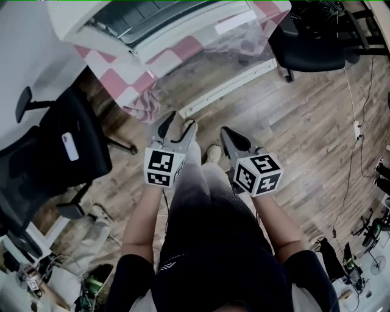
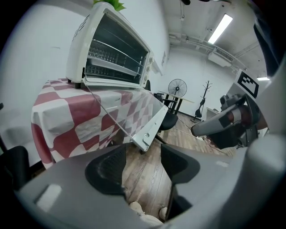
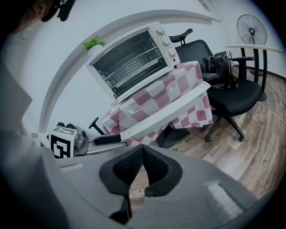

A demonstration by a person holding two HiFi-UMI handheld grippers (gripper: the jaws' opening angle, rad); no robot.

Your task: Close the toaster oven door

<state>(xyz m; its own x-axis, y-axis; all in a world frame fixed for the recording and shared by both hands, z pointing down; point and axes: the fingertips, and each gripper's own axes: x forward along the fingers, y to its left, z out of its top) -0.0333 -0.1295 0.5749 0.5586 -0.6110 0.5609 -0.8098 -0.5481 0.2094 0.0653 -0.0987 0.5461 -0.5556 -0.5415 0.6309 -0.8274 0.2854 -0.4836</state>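
A white toaster oven (image 1: 122, 18) (image 2: 111, 49) (image 3: 134, 58) stands on a table with a red-and-white checked cloth (image 1: 131, 85). Its glass door (image 1: 225, 55) (image 2: 129, 112) (image 3: 165, 112) hangs open, flat out past the table edge, with the white handle bar (image 1: 228, 88) at the front. My left gripper (image 1: 178, 125) (image 2: 143, 163) is held low in front of the table, open, with nothing between its jaws. It points up at the door's edge and is apart from it. To its right, my right gripper (image 1: 226, 133) (image 3: 142, 150) is shut and empty, below the door.
A black office chair (image 1: 55, 152) with a phone (image 1: 70, 146) on its seat stands at the left. Another black chair (image 1: 311, 46) is at the right of the table. The floor is wood planks (image 1: 304, 134), with cables at the right. A standing fan (image 2: 177, 86) is far back.
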